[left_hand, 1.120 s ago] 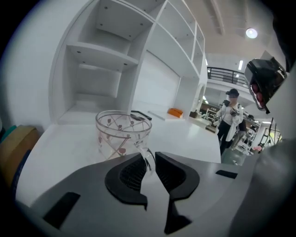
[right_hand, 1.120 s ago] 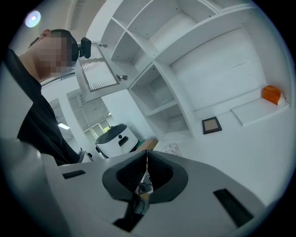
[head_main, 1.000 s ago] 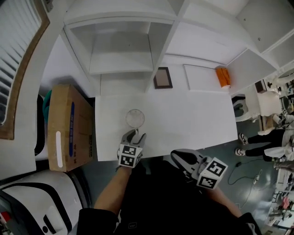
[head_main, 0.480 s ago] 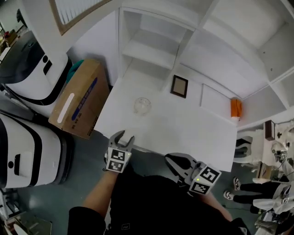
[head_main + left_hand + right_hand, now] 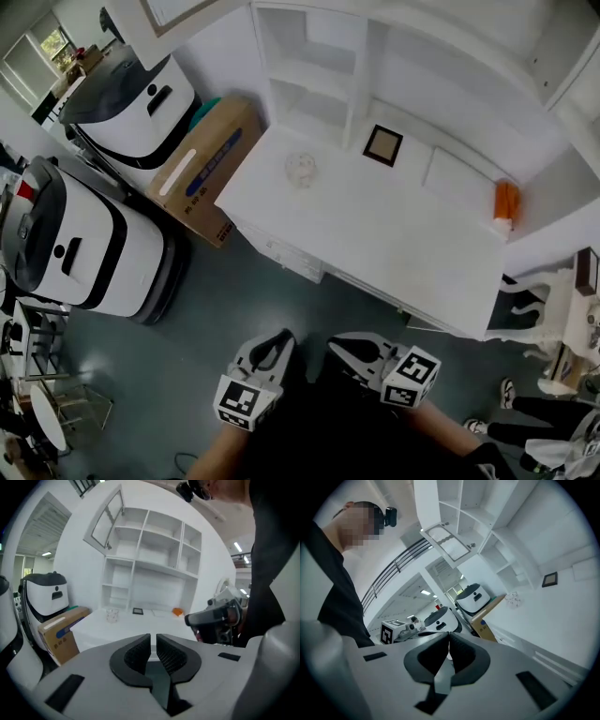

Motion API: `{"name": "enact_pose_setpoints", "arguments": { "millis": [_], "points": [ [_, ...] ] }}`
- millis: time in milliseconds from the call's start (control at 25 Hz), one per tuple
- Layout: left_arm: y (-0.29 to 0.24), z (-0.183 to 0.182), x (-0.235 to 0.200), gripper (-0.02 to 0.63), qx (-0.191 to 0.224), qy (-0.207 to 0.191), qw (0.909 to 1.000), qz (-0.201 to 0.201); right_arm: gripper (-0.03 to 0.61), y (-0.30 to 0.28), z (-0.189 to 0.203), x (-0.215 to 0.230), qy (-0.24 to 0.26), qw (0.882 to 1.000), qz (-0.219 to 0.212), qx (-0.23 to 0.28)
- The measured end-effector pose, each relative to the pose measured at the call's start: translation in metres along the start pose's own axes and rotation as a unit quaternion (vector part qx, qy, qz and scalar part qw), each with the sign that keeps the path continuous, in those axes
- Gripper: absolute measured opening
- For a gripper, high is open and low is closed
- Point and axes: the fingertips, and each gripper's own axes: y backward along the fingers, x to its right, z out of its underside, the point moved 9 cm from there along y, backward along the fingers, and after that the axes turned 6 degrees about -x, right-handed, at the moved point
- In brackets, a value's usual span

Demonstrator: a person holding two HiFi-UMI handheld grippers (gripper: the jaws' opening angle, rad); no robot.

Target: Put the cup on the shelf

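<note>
Right hand-held gripper closed and empty, pointing along the end of a white counter.
Its two dark jaws meet at the tips with nothing between them. A clear cup stands on the counter near its far end, and a small dark picture frame sits toward the counter's back. White shelves rise above the counter. A cardboard box sits just beside the counter's end, with white machines beyond it. A person's dark clothing fills the side away from the counter.
</note>
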Motion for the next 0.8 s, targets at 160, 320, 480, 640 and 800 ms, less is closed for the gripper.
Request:
{"name": "enact_pose_setpoints", "arguments": {
  "millis": [160, 320, 480, 640, 800],
  "points": [
    [0.024, 0.002, 0.041, 0.041, 0.026, 0.008, 0.9992, 0.028, 0.017, 0.016, 0.013, -0.022, 0.005, 1.0, -0.008, 0.014],
    [0.055, 0.02, 0.062, 0.038, 0.04, -0.003, 0.9987, 0.03, 0.017, 0.014, 0.028, -0.052, 0.009, 1.0, -0.008, 0.007],
    [0.093, 0.03, 0.069, 0.032, 0.07, -0.034, 0.9969, -0.014, 0.017, -0.008, 0.047, -0.094, 0.02, 0.999, -0.006, -0.026],
    [0.13, 0.049, 0.067, 0.029, 0.064, -0.02, 0.9966, -0.049, 0.015, -0.014, 0.057, -0.135, 0.076, 0.996, 0.015, -0.048],
    [0.154, 0.069, 0.068, 0.029, 0.064, 0.022, 0.9967, -0.044, 0.015, 0.006, 0.062, -0.159, 0.106, 0.993, 0.039, -0.032]
  ]
}}
